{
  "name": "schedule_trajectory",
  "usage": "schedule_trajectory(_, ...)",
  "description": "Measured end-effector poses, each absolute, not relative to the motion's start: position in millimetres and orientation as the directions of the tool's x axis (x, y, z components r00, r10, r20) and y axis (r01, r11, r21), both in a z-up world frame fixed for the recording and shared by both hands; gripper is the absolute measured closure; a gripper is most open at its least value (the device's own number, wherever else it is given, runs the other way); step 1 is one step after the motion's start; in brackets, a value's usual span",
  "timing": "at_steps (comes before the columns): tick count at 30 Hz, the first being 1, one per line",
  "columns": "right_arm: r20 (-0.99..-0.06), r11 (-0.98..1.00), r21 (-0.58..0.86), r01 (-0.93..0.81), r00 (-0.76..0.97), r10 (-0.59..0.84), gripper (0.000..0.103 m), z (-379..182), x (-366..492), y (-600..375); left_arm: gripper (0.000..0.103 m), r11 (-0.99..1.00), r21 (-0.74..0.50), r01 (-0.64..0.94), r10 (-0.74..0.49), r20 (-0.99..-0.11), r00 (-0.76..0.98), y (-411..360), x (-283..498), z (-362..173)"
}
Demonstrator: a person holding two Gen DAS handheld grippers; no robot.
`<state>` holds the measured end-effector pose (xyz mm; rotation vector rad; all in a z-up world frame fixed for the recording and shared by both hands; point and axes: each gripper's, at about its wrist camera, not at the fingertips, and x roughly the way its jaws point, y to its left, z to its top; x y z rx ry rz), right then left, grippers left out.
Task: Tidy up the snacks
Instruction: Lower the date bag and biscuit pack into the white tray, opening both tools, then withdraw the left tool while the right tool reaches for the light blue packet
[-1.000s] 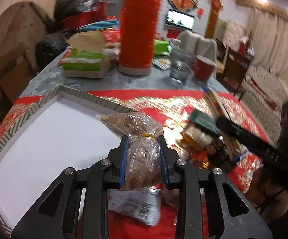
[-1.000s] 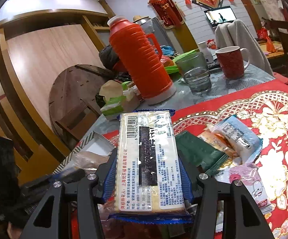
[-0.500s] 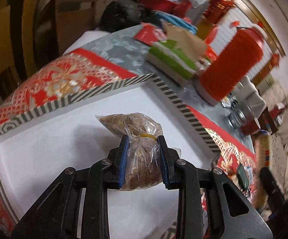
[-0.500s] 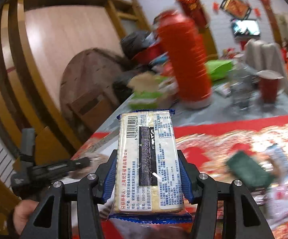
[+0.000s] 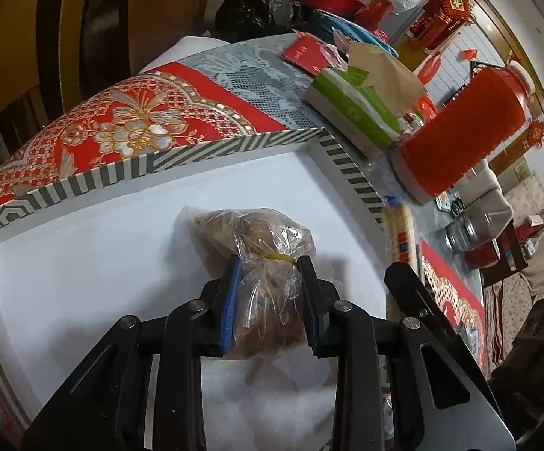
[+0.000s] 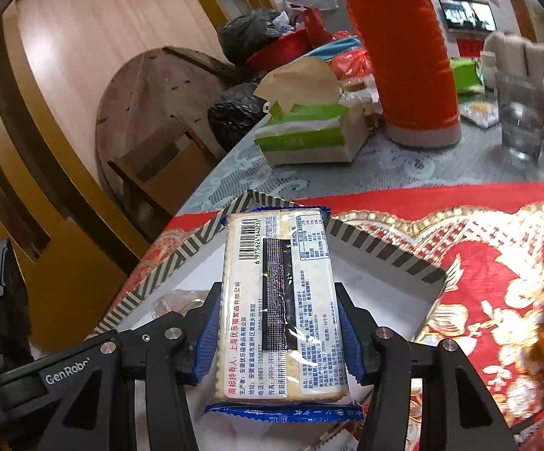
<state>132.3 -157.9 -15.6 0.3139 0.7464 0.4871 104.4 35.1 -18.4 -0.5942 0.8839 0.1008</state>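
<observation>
My left gripper (image 5: 268, 267) is shut on a clear plastic bag of brown snacks (image 5: 260, 263) tied with a yellow band, held over the white inside of a striped-rim tray (image 5: 212, 154). My right gripper (image 6: 277, 300) is shut on a blue-edged cracker packet (image 6: 279, 308) with a barcode label, held above the same tray's near corner (image 6: 384, 251). In the right wrist view the bag of brown snacks (image 6: 176, 300) and the left gripper (image 6: 142, 340) show at lower left. In the left wrist view the cracker packet's edge (image 5: 399, 233) rises at the tray's right side.
A red thermos (image 5: 467, 127), a green tissue box (image 5: 351, 109), a water glass (image 6: 520, 116) and a red cup stand on the lace cloth behind the tray. Black bags and wooden chairs (image 6: 159, 173) lie beyond the table's edge. More snack packets lie blurred at far right.
Both grippers have swung left from the snack pile to the tray. The bag of brown snacks now hangs low over the tray's white floor; the cracker packet has come over the tray's corner.
</observation>
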Motion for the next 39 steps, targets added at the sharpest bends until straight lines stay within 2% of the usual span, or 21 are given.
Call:
schedule_trajectory(3,-0.543,0.824,0.470,-0.316,0.633,0.552,0.048,-14.5,132.2,-162.2,0.073,0.832,-0.447,-0.329,-0.151,-0.752,0.642,36.1,103.0,-18.3)
schedule_trajectory(6,-0.514,0.822,0.463,-0.331,0.656,0.553,0.047,-8.4,128.4,-162.2,0.063,0.829,-0.452,-0.330,-0.152,-0.749,0.645,35.8,102.4,-18.3)
schedule_trajectory(8,-0.499,0.815,0.465,-0.345,0.658,0.564,0.047,-5.0,126.4,-161.7,0.047,0.816,-0.470,-0.336,-0.156,-0.739,0.655,37.9,100.4,-17.8)
schedule_trajectory(11,-0.481,0.814,0.460,-0.356,0.670,0.565,0.046,2.0,121.5,-162.0,0.030,0.796,-0.505,-0.332,-0.161,-0.707,0.689,41.2,96.0,-14.3)
schedule_trajectory(20,-0.442,0.821,0.415,-0.392,0.702,0.559,0.044,42.0,93.4,-193.3,0.024,0.801,-0.533,-0.274,-0.183,-0.653,0.735,33.1,91.9,-3.3)
schedule_trajectory(23,-0.441,0.851,0.354,-0.387,0.733,0.517,0.042,50.5,80.1,-229.9,0.024,0.835,-0.518,-0.185,-0.212,-0.613,0.761,15.2,87.4,8.6)
schedule_trajectory(27,-0.448,0.930,0.189,-0.316,0.815,0.368,0.034,47.5,64.3,-303.3,0.024,0.890,-0.455,0.007,-0.294,-0.563,0.773,-26.0,78.1,23.1)
schedule_trajectory(30,-0.481,0.969,0.142,-0.204,0.841,0.248,0.032,33.3,69.4,-365.1,0.024,0.897,-0.419,0.141,-0.381,-0.571,0.727,-57.8,74.6,23.3)
schedule_trajectory(33,-0.542,0.978,0.172,-0.117,0.818,0.193,0.032,9.8,84.1,-416.0,0.024,0.883,-0.397,0.252,-0.456,-0.591,0.666,-83.8,71.7,20.1)
schedule_trajectory(36,-0.582,0.974,0.197,-0.110,0.787,0.206,0.032,-10.6,97.0,-439.3,0.024,0.870,-0.375,0.321,-0.492,-0.605,0.626,-98.5,68.3,19.2)
schedule_trajectory(39,-0.644,0.975,0.156,-0.159,0.732,0.222,0.032,-24.3,111.3,-431.5,0.024,0.848,-0.370,0.379,-0.529,-0.621,0.578,-106.5,68.2,18.6)
